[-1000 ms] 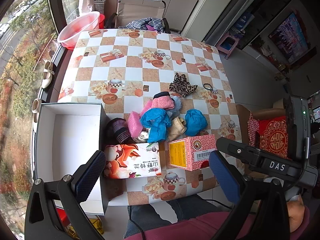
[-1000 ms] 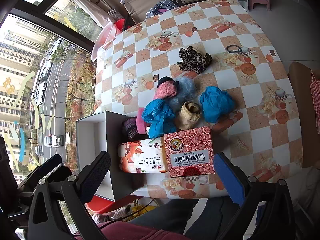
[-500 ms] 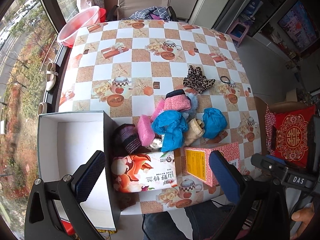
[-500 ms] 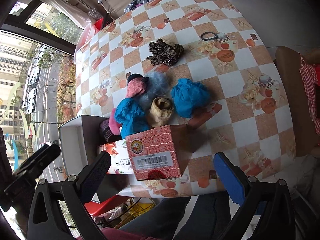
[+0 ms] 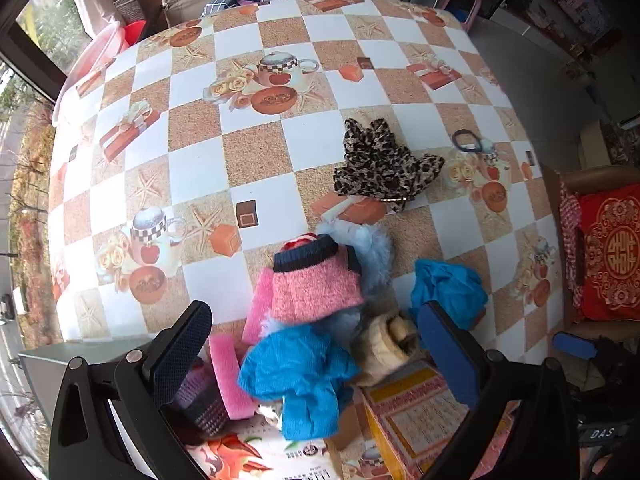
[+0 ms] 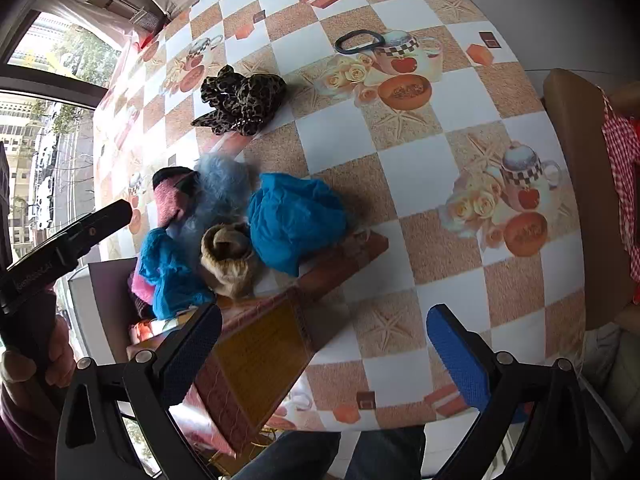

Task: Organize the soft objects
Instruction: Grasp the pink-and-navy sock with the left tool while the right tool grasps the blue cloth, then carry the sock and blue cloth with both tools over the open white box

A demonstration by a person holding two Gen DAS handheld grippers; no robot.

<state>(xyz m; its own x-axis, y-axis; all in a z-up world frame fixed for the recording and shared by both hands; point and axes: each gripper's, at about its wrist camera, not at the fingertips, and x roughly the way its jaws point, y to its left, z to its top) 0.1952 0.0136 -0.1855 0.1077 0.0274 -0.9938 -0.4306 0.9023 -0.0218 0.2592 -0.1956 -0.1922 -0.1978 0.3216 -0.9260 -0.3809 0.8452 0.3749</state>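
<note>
A pile of soft things lies near the table's front edge: a pink knit piece [image 5: 316, 288], a crumpled blue cloth [image 5: 298, 372], a second blue cloth [image 6: 294, 216], a beige sock roll [image 6: 230, 258], a pale blue fluffy piece [image 6: 222, 184] and pink sponges [image 5: 228, 376]. A leopard-print scrunchie [image 5: 382, 166] lies apart, farther back. My left gripper [image 5: 316, 354] is open, low over the pile, its pads either side of the blue cloth. My right gripper [image 6: 324, 344] is open and empty above the red and yellow box [image 6: 256, 356].
A white open box [image 6: 100, 300] stands at the table's left front edge. A tissue pack [image 5: 256, 456] and the red box sit in front of the pile. A dark hair tie [image 6: 358, 42] lies at the back right. A chair with a red cushion [image 5: 608, 248] stands on the right.
Both grippers have come down and forward toward the pile, which now looks much larger. The left gripper now straddles the blue cloth. Nothing has been picked up.
</note>
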